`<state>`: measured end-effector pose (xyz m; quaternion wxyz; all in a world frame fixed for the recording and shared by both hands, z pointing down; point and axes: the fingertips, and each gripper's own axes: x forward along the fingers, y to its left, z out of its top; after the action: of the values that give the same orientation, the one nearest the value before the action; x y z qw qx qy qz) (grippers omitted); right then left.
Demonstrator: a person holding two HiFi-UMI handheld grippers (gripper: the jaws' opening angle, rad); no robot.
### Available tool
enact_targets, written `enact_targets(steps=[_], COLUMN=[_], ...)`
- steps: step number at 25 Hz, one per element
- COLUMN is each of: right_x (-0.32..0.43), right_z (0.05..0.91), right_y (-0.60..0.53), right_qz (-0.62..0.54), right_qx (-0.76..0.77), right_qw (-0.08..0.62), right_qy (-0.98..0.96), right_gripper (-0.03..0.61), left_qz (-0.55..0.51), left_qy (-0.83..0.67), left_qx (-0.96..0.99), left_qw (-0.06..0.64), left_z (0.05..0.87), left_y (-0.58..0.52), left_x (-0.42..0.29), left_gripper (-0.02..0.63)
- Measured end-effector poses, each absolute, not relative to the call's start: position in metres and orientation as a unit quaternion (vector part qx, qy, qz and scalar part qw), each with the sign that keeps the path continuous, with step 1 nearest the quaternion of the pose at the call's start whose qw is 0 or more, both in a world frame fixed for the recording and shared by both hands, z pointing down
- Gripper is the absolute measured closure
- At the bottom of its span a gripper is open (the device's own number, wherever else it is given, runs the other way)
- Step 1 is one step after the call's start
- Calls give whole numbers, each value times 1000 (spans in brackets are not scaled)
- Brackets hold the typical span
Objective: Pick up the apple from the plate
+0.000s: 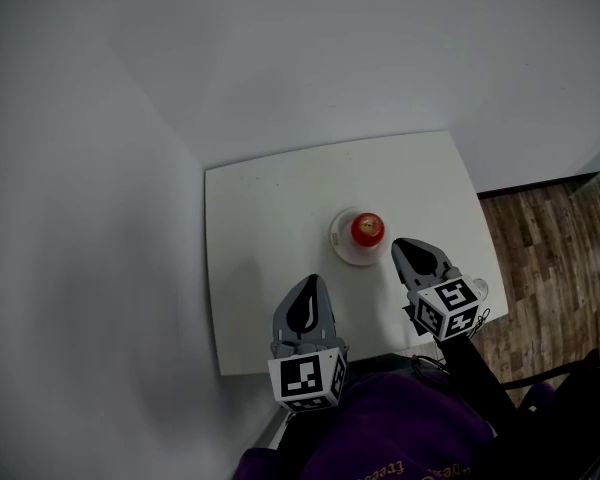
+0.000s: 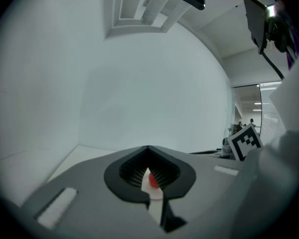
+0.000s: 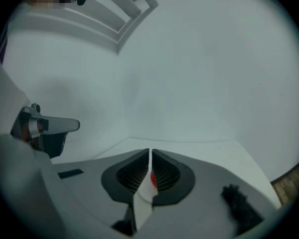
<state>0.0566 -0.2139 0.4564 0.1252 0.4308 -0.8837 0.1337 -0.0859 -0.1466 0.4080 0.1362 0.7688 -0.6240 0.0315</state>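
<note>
The left claw (image 1: 309,283) has its jaws brought together at the tips with nothing gripped; in the left gripper view they meet in a point, and only a sliver of the red apple (image 1: 367,230) shows through the gap lower down. The right claw (image 1: 400,247) is likewise closed down to a hairline slit and empty. The apple sits upright on a small white plate (image 1: 342,249) on the white worktop (image 1: 270,208). It lies just ahead of the right claw's tips and a little to their left, not touched. From the left claw it is farther ahead and off to the right, well apart. Both claws hover over the near part of the worktop, left of the wooden floor (image 1: 550,238), and point towards the plate.
</note>
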Motion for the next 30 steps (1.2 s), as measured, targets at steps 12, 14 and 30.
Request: enact_targets(steps=[12, 14, 30], right_x=[44, 40, 26], right_z=[489, 496, 547], right_y=[-244, -247, -272], right_qz=[134, 136, 129], right_qx=[399, 389, 340], right_qw=[173, 187, 265], right_qy=[-891, -892, -893], right_gripper=[454, 442, 277], left_qz=[38, 37, 43], left_qy=[-655, -658, -680], left_qx=[742, 739, 717], left_qw=[137, 138, 144], left_z=[412, 413, 417], left_y=[-161, -162, -174], left_x=[-101, -103, -116], left_gripper=[607, 607, 607])
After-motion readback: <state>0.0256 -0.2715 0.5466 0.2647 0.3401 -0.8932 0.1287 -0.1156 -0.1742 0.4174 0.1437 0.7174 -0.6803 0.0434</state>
